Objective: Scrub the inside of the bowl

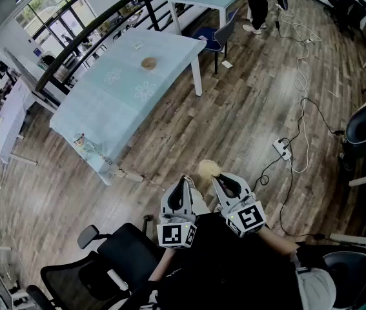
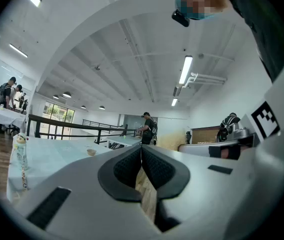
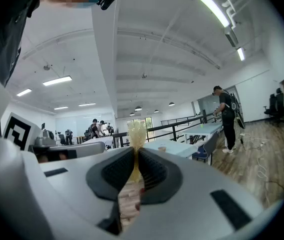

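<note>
Head view: the bowl (image 1: 148, 62) sits alone near the middle of the pale blue table (image 1: 105, 102). It is well apart from both grippers, which are held close to the person's body over the wooden floor. The left gripper (image 1: 185, 181) and right gripper (image 1: 221, 181) point toward the table side by side. A pale yellow scrubber (image 1: 207, 168) sticks out past the right one's tips. A small bottle (image 1: 79, 141) stands at the table's near edge, away from the bowl.

Left gripper view: the left gripper (image 2: 142, 151) has its jaws pressed together with nothing between them; only floor planks show through the slit lower down. The bowl (image 2: 90, 152) is a small tan shape far out on the table, left of the jaw line. The bottle (image 2: 19, 154) stands nearer, at far left.

Right gripper view: the right gripper (image 3: 135, 155) is clamped on the scrubber (image 3: 136, 130), whose frayed, fibrous top rises above the pads. The bowl (image 3: 162, 148) lies far beyond, a little right of the jaws.

The bowl looks small, shallow and rigid, so probably light and likely to skate on the smooth tabletop once it is rubbed. The empty left gripper would do best to pinch its rim on one side, leaving the inside free. The scrubber seems soft and springy, so it should bend to the bowl's curve.
</note>
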Action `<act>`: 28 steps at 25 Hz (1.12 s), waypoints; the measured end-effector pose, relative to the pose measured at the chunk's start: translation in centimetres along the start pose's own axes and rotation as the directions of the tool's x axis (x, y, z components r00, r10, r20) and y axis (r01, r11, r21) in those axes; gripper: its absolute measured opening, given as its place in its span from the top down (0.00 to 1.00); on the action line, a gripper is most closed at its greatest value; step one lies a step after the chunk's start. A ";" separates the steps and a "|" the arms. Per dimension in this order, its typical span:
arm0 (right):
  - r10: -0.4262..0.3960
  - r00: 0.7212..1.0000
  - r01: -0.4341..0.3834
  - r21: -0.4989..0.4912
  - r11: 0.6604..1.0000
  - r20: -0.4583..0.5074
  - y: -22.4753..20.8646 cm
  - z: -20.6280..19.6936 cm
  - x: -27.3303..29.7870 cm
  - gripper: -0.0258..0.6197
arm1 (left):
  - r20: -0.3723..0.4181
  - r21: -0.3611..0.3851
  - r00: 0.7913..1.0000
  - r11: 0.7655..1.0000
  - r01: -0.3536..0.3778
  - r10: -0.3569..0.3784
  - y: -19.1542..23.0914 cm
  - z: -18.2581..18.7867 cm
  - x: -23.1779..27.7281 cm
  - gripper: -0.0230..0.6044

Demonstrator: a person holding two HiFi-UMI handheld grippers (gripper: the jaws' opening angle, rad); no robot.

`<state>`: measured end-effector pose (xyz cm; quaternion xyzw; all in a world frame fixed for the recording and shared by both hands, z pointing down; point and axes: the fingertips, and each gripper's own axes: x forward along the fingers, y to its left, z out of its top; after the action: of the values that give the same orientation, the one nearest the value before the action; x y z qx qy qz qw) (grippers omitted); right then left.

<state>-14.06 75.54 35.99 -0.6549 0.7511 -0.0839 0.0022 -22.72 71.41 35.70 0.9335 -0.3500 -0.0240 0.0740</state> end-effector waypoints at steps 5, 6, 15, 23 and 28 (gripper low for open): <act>0.010 1.000 -0.010 -0.012 1.000 0.007 0.8 -0.2 0.3 0.90 | -0.002 0.010 1.000 1.000 -0.002 0.002 0.4 -0.1 -0.3 0.94; 0.011 1.000 -0.011 -0.017 1.000 0.008 0.8 -0.2 0.3 0.90 | -0.005 0.010 1.000 1.000 -0.002 0.003 0.4 -0.1 -0.3 0.94; -0.006 1.000 0.006 -0.005 1.000 -0.018 0.0 -0.6 0.3 0.90 | -0.018 -0.007 1.000 1.000 0.005 -0.005 0.3 -0.7 0.4 0.94; 0.008 1.000 -0.008 -0.007 1.000 -0.007 -0.5 -0.4 1.4 0.90 | -0.014 -0.011 1.000 1.000 0.001 -0.001 0.9 -0.7 1.7 0.94; -0.006 1.000 0.006 0.002 1.000 -0.008 -1.7 0.2 3.3 0.90 | -0.020 -0.018 1.000 1.000 0.007 -0.007 1.9 -0.4 3.8 0.94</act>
<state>-12.79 72.06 36.37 -0.6569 0.7489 -0.0874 -0.0005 -21.03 67.53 36.41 0.9343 -0.3456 -0.0182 0.0860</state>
